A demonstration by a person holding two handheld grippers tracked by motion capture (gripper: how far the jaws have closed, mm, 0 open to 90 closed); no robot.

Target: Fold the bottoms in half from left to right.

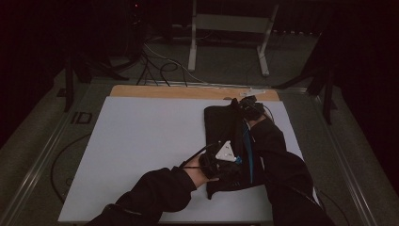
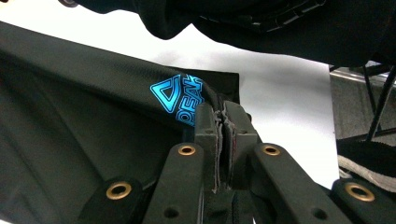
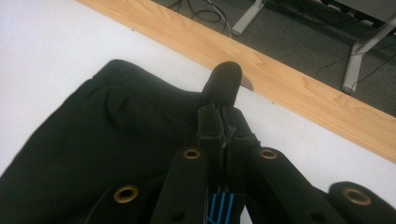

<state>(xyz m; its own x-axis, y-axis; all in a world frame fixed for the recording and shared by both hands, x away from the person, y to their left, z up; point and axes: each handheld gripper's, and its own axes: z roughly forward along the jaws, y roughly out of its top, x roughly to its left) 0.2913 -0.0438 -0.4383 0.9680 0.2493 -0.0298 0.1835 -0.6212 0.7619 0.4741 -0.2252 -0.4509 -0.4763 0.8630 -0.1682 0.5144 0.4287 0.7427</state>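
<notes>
A black garment with blue stripes is seen lying on the right half of a white table top, folded lengthwise so that it runs from the near edge toward the far wooden edge strip. In the high view, the left gripper is held at the near end of the garment, with a grey three-cornered plate on top of it, while the right gripper is held at the far end, close to the wooden strip. Both forearms are covered by dark sleeves entering from the bottom. In the left gripper view, the left gripper is shown with its jaws pressed together on a fold of the black fabric, just beside a bright blue printed logo; no gap is visible between the jaws. In the right gripper view, the right gripper is likewise shown closed, a raised tab of black cloth being pinched between the jaws and standing up above them, with blue stripes visible low between the jaw arms. Beyond the table, a grey floor with cables and a white metal frame can be made out.
</notes>
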